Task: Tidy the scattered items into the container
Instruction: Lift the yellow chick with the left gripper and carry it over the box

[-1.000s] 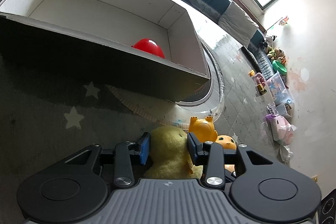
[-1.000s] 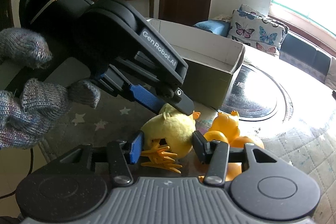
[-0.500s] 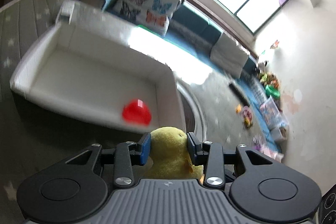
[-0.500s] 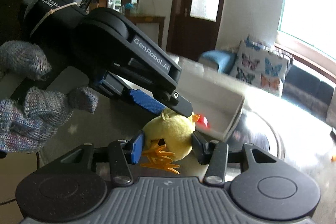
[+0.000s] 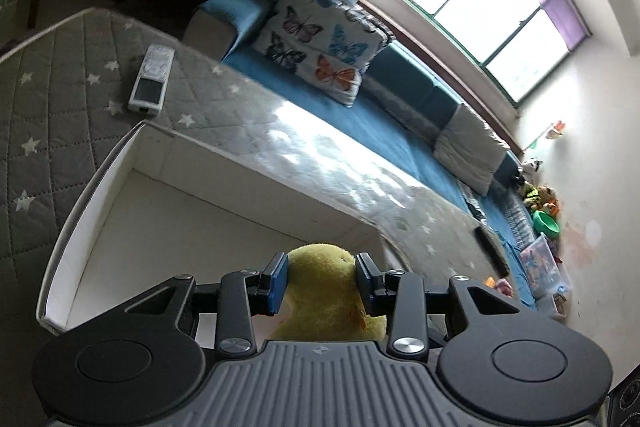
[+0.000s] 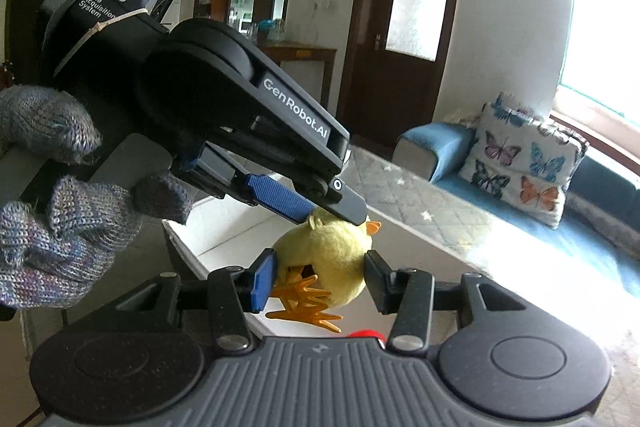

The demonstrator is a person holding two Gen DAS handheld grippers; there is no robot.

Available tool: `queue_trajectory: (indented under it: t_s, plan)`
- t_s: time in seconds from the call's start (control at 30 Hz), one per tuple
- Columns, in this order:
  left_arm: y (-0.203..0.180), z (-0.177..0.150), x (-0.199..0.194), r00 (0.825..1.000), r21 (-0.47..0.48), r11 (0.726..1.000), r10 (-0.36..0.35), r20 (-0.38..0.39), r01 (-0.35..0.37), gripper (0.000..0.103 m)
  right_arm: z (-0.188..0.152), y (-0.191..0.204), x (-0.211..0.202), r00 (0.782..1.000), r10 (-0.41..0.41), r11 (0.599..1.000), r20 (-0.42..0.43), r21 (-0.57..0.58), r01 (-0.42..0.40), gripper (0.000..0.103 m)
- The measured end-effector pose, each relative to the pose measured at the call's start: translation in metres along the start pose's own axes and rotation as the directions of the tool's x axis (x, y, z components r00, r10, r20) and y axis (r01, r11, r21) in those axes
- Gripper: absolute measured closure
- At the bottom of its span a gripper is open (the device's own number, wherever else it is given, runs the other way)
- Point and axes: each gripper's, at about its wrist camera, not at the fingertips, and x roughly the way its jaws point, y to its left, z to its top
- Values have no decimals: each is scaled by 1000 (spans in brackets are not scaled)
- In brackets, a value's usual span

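Observation:
A yellow plush chick [image 5: 325, 291] with orange feet is held above the open white box [image 5: 96, 187]. My left gripper [image 5: 321, 281] is shut on its head. In the right wrist view my right gripper [image 6: 320, 281] is shut on the chick's body [image 6: 332, 259], with the left gripper's fingers [image 6: 280, 201] clamped on it from above. A red ball [image 6: 366, 333] inside the box shows just below the chick. The box's white floor [image 6: 224, 231] lies under both grippers.
A white remote [image 5: 151, 79] lies on the grey starred quilt [image 5: 52, 99] beyond the box. A blue sofa with a butterfly cushion [image 5: 320, 39] runs along the far side. Toys and a plastic bin [image 5: 540, 259] sit at the far right by the wall.
Both grippers have lifted the chick from the quilt beside the orange toys and carried it up over the box. The box now lies below; the orange toys have left view.

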Motion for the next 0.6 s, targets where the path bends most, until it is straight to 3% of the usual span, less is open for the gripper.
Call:
queue_trajectory:
  t_s: [0.33, 0.6]
  plan:
    - [37, 4, 43, 995, -71, 996, 45, -91, -51, 63, -9, -11, 58, 992, 60, 998, -111, 39, -56, 56]
    - [52, 0, 64, 987, -95, 993, 62, -147, -76, 63, -18, -8, 78, 978, 88, 995, -188, 55, -79, 56]
